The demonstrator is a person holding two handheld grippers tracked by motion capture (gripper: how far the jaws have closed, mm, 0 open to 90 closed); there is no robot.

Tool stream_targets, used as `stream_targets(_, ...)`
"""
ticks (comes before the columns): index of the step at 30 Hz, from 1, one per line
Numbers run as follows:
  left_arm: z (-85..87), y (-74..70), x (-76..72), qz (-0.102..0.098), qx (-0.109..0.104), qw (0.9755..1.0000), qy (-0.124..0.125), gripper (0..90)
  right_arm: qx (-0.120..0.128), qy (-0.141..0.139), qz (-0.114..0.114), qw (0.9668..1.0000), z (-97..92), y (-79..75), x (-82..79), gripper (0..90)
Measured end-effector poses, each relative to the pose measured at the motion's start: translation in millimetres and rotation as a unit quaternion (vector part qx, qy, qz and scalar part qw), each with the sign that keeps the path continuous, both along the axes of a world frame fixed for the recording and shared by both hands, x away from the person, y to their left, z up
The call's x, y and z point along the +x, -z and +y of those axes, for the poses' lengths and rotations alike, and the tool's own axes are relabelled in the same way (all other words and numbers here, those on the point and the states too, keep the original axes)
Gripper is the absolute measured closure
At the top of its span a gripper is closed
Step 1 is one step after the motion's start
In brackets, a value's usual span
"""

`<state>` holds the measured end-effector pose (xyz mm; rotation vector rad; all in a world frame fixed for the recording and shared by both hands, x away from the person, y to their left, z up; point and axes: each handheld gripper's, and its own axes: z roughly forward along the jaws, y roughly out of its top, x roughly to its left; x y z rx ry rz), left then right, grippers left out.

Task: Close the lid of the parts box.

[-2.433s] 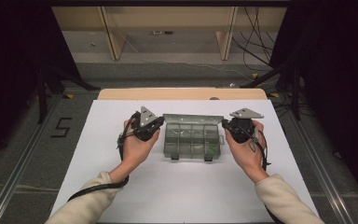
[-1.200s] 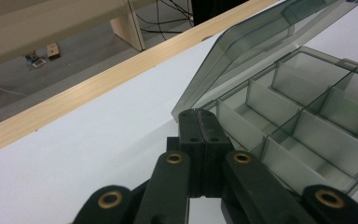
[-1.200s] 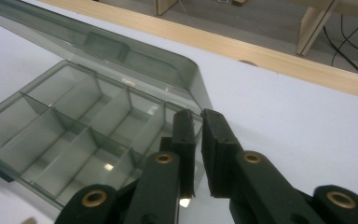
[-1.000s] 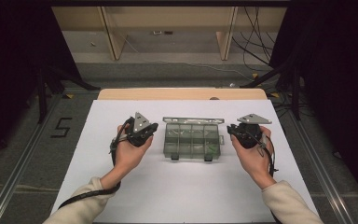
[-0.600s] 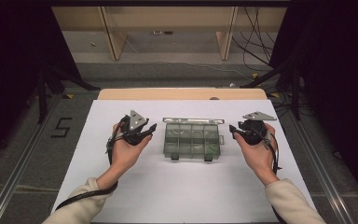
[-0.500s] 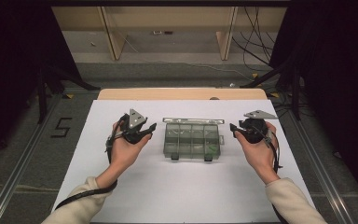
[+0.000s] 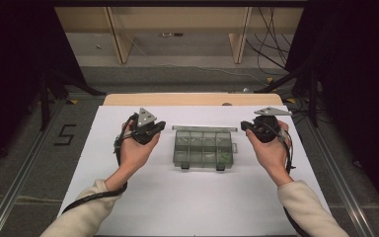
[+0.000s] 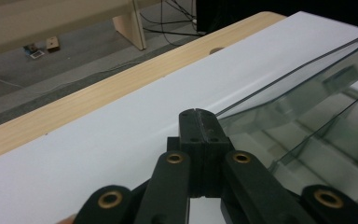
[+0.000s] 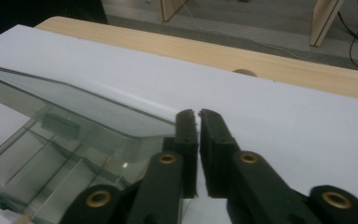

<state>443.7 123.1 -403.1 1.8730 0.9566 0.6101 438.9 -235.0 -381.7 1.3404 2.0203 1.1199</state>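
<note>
1. High view. We see the clear compartment box (image 7: 203, 148) near the middle of the white desk (image 7: 197, 207), its lid raised along the far edge and its two latches pointing toward the person. The left tongs (image 7: 159, 126) sit just beside the box's left far corner; the right tongs (image 7: 244, 126) sit near its right far corner, apart from it. Both pairs have just been closing, with nothing between them. Risk: the box is light and unrestrained, so we judge that a sideways nudge from either hand could slide it or skew it across the desk.

2. Left gripper view. The left tongs (image 8: 199, 112) are pressed together and pinch nothing. The transparent lid (image 8: 298, 88) stands tilted just to their right, its edge close to the tips. Risk: a closed tip driven forward could strike the lid edge instead of gripping it, and the lid could drop shut or flex at its hinge. Small contents in the compartments are too blurred to identify; a jolt could scatter them.

3. Right gripper view. The right tongs (image 9: 198, 114) stand almost shut, a thin slit between the pads, holding nothing. The lid corner (image 9: 163, 128) lies just left of them. Risk: closed tongs cannot take the lid; we judge that they need to be spread before approach, or they will push the box toward the left hand.
</note>
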Motion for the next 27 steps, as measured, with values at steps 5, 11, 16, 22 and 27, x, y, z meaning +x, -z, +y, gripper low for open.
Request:
stream_targets(5,-4.6,-3.5,-0.1,0.001,-0.004,0.9999,0.010,90.0,-0.002,-0.014,0.006,0.9999,6.2,-2.7,-1.2,90.0)
stream_targets(11,-8.1,-4.2,-1.4,0.005,-0.012,0.9998,0.016,90.0,0.000,-0.021,0.008,0.9997,8.0,-4.3,-3.3,90.0)
stream_targets(16,-10.3,-4.8,-3.7,0.009,-0.014,0.9995,0.028,90.0,0.000,-0.028,0.011,0.9996,8.5,-3.4,-3.3,90.0)
stream_targets(22,-12.2,-3.8,-5.9,0.010,-0.012,0.9993,0.034,90.0,0.002,-0.028,0.012,0.9995,9.2,-4.8,-4.5,90.0)
stream_targets(27,-12.0,-3.5,-6.8,0.012,-0.011,0.9992,0.037,90.0,0.002,-0.031,0.005,0.9995,10.4,-6.8,-5.1,90.0)
